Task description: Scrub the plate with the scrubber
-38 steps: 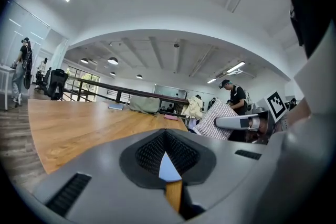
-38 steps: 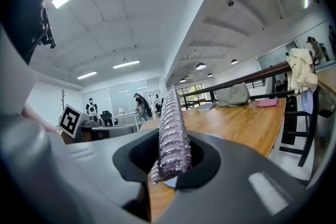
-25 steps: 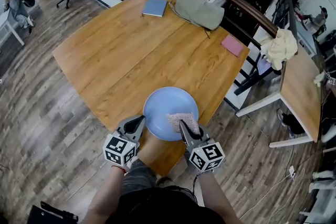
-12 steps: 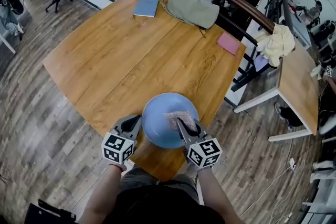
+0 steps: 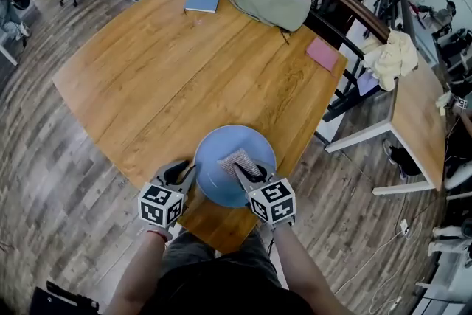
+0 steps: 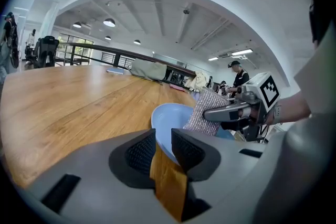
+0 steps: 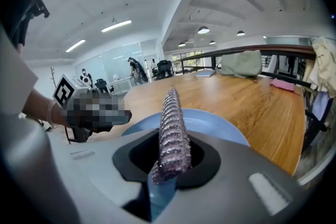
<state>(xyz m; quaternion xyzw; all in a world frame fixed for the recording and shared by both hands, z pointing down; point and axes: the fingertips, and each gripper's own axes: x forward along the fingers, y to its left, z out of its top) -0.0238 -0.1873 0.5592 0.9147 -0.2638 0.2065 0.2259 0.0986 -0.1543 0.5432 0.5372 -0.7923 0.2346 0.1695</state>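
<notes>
Blue and shallow, the plate (image 5: 218,175) sits at the near edge of the wooden table (image 5: 184,70), close enough for both tools to reach. The left gripper (image 5: 181,172) has its jaws drawn almost together on the plate's left rim, apparently to steady it against the rubbing. The right gripper (image 5: 242,172) pinches the knitted scrubber (image 5: 237,158) edge-on, its free end lying on the plate's surface so that it can be dragged across. No brand or writing can be read; the gripper cubes carry only black-and-white square markers.
</notes>
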